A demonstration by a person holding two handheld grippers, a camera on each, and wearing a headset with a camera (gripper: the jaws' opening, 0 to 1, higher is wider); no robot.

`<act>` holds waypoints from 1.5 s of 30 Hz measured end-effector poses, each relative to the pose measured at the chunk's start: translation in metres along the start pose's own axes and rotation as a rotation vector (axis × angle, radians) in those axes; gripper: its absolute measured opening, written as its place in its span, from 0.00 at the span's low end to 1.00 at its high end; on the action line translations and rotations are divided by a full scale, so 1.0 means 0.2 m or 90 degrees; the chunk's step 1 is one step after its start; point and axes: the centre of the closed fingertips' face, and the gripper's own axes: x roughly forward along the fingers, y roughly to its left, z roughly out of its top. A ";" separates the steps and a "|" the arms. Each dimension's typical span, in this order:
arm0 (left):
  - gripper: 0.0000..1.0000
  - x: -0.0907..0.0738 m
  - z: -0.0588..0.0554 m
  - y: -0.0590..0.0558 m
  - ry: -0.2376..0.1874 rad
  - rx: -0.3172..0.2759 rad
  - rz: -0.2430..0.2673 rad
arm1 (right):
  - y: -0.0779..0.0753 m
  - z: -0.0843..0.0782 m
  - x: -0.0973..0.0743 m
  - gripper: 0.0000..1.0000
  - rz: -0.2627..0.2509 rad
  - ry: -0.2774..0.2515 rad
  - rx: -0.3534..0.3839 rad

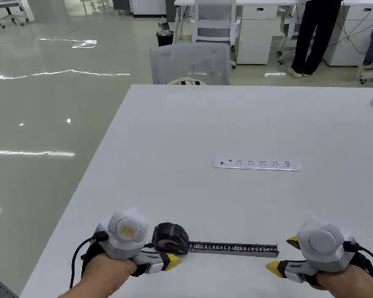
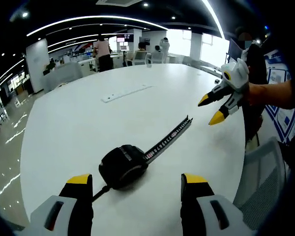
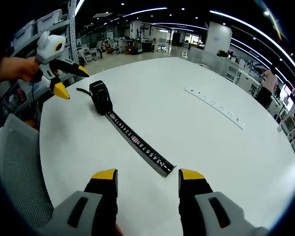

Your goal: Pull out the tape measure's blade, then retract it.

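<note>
Found tape measure close to bench near edge, blade lying drawn out flat toward right tool; broad bare white top beyond, up to a power strip. Logged both tools released and empty: left tool just beside the case, right just clear of blade tip. Could not read blade digits in head view; noted glossy floor and a chair past far edge.

Printed scale numerals run along the tape measure's blade. In the right gripper view they read as single digits in rising order, with 6, 7, 8, 9 clearest near mid-length; in the head view the same scale is too small to read. The white strip farther out on the table carries a row of dark marks, none legible as text.
</note>
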 end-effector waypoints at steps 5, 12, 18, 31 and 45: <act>0.72 -0.03 -0.03 -0.02 -0.002 -0.022 0.019 | 0.06 -0.01 -0.02 0.56 0.000 -0.002 0.013; 0.78 -0.06 -0.05 -0.05 -0.005 -0.056 0.038 | 0.06 0.00 -0.05 0.59 -0.018 -0.012 0.030; 0.81 -0.10 -0.07 -0.07 -0.021 -0.108 0.065 | 0.09 0.02 -0.11 0.66 -0.042 -0.026 0.057; 0.85 -0.18 -0.04 -0.11 -0.051 -0.157 0.089 | 0.14 -0.01 -0.20 0.75 -0.073 -0.035 0.110; 0.95 -0.24 -0.10 -0.17 -0.045 -0.182 0.089 | 0.23 -0.02 -0.29 0.85 -0.087 -0.035 0.166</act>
